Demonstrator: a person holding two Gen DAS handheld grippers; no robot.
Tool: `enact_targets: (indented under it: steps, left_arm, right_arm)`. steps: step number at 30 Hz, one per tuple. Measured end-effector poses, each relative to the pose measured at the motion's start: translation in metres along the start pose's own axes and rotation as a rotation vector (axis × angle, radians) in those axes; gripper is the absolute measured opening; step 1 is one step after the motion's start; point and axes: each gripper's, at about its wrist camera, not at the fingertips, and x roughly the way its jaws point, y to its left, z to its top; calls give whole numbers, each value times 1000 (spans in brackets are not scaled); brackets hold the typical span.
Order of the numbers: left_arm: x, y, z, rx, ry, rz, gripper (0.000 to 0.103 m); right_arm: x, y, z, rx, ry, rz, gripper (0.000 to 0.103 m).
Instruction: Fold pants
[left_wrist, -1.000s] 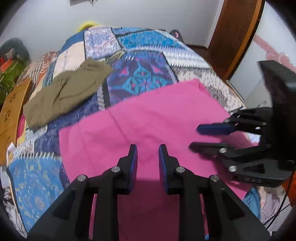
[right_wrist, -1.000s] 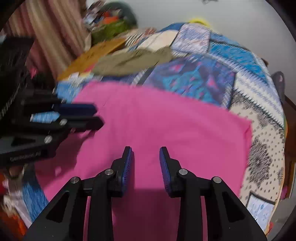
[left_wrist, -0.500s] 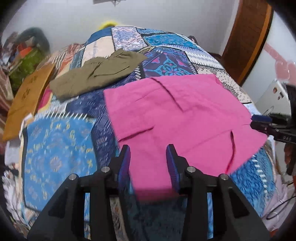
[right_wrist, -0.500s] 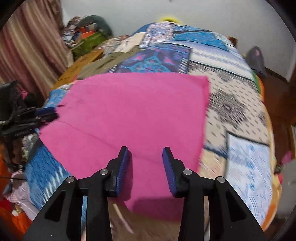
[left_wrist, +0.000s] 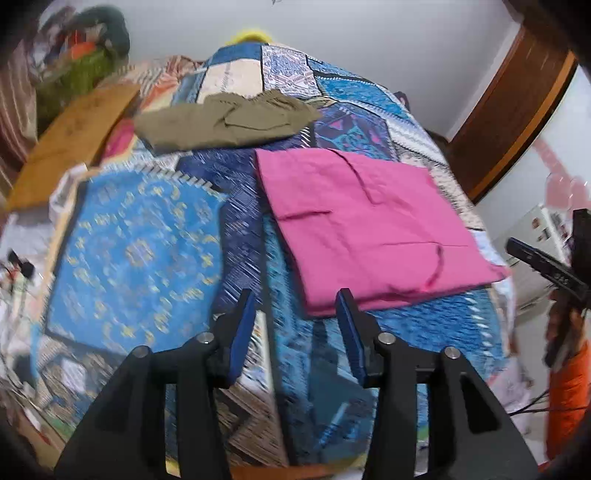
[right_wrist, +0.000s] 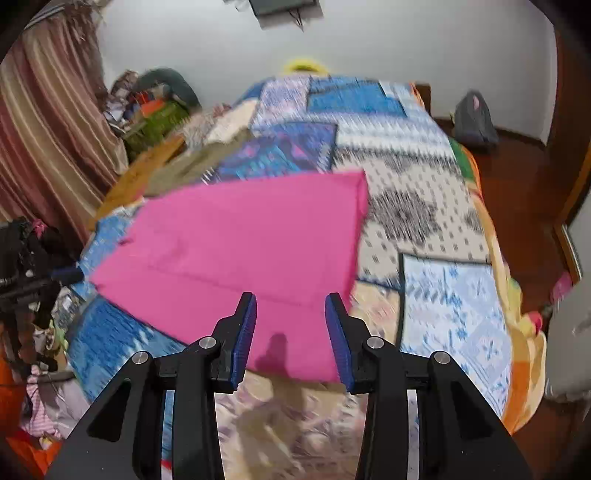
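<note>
Pants position: pink pants (left_wrist: 369, 229) lie folded flat on the patchwork bed (left_wrist: 140, 251), ahead of both grippers and touching neither.
Left gripper: left gripper (left_wrist: 295, 317) has its jaws apart after just opening wider, with nothing between them; the pants sit ahead and to its right, their near edge just past the right fingertip.
Right gripper: right gripper (right_wrist: 290, 319) has its jaws parted, opened a little more just now, empty; the pants (right_wrist: 243, 251) lie straight ahead and leftward, their near corner seen between the fingertips.
Long axis: runs roughly across both views, from one gripper's side to the other.
Nearer hand: probably the right.
Pants look: neat rectangle, layered, one slit-like crease near the right edge in the left view.
Other garment: olive pants (left_wrist: 225, 120) lie folded farther back.
</note>
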Motion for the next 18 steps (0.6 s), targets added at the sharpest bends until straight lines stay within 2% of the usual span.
enact_targets:
  steps: [1, 2, 4, 8, 11, 13, 16, 18]
  left_arm:
    - [1, -1, -3, -28, 14, -21, 58]
    - [2, -3, -6, -47, 23, -42, 59]
    - [7, -4, -13, -98, 55, -100, 59]
    - [17, -10, -22, -154, 87, -153, 59]
    - [21, -20, -24, -162, 79, -165, 60]
    - [24, -27, -22, -166, 79, -201, 60]
    - [28, -28, -18, -206, 71, -247, 64]
    - [29, -28, -16, -232, 57, -241, 64]
  right_arm:
    - [0, 7, 2, -14, -19, -1, 38]
    - [1, 13, 1, -26, -27, -2, 38]
    - [7, 24, 1, -49, -33, 5, 38]
    - [25, 36, -5, -67, -23, 11, 38]
    - [42, 30, -8, -6, 20, 47, 38]
    - [51, 26, -10, 28, 55, 72, 38]
    - [54, 28, -15, -3, 53, 51, 39]
    - [53, 31, -17, -26, 45, 39, 40]
